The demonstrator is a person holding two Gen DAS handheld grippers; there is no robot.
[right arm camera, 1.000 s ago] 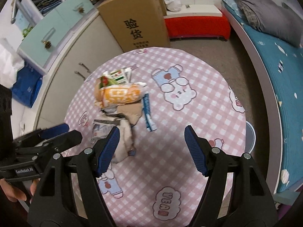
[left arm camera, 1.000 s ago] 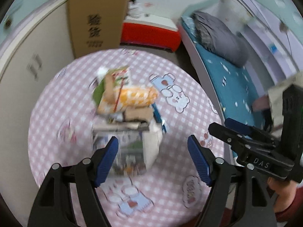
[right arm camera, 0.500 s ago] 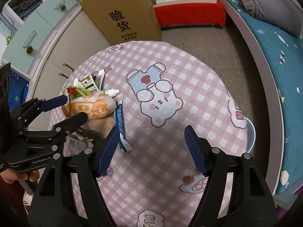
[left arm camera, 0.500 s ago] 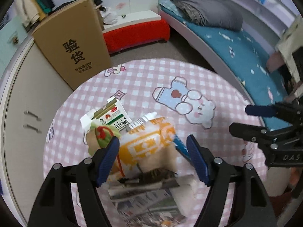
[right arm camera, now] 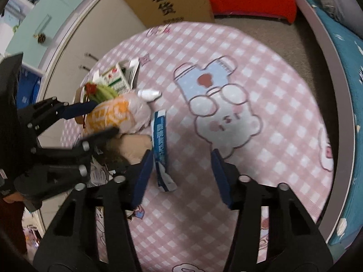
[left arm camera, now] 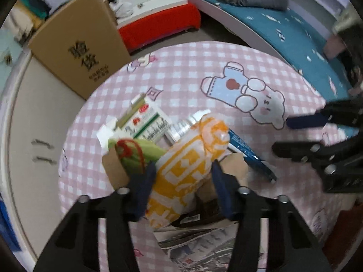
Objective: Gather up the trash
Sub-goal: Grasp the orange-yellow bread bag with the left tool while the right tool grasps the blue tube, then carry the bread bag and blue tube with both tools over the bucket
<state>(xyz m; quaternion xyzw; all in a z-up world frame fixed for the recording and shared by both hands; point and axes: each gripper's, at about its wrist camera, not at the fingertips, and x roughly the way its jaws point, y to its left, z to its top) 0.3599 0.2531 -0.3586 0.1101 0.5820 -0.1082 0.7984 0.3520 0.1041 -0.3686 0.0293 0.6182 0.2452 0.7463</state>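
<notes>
Pink-and-white checked tablecloth [right arm camera: 261, 72] — orange-and-white bag [left arm camera: 190, 170], blue wrapper [right arm camera: 160, 136].

Left gripper [left arm camera: 183, 181] with black skeletal arms pierced by triangular cut-outs, silver round screws at the joints, dark blue finger pads [left arm camera: 145, 185], right gripper [right arm camera: 181, 170] of the same black frame, blue pads, dark red sleeve beside it

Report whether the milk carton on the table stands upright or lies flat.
Lying flat: the milk carton rests on its side on the table, printed face up.
</notes>
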